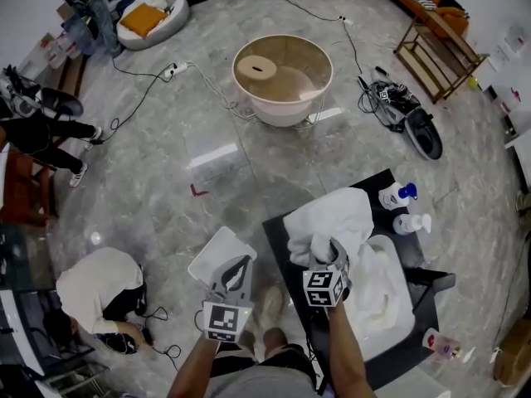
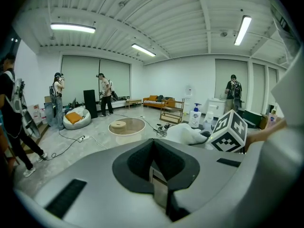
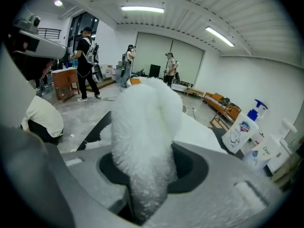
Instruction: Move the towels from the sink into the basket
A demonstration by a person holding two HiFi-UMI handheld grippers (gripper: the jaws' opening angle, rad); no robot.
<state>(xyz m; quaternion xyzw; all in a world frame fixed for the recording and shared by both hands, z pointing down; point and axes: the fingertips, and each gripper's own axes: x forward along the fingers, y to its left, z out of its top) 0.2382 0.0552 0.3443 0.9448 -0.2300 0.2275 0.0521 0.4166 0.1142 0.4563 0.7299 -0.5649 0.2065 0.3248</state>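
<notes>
right claw (image 1: 332,249) — clenched on a thick fold of white towel (image 1: 329,214), heaped at the edge of the sink (image 1: 408,317) on the black counter (image 1: 280,243). left claw (image 1: 238,265) pinched together, empty, beside the counter. towel: soft, fluffy, limp, probably light — likely to trail. best taken at a bunched fold, mid-cloth. basket (image 1: 286,110) well apart, on the floor.

Blue-topped pump bottle (image 1: 397,196) just beside white pump bottle (image 1: 411,223) (both upright); beanbag (image 1: 172,2) holds orange cushion (image 1: 143,19).
</notes>
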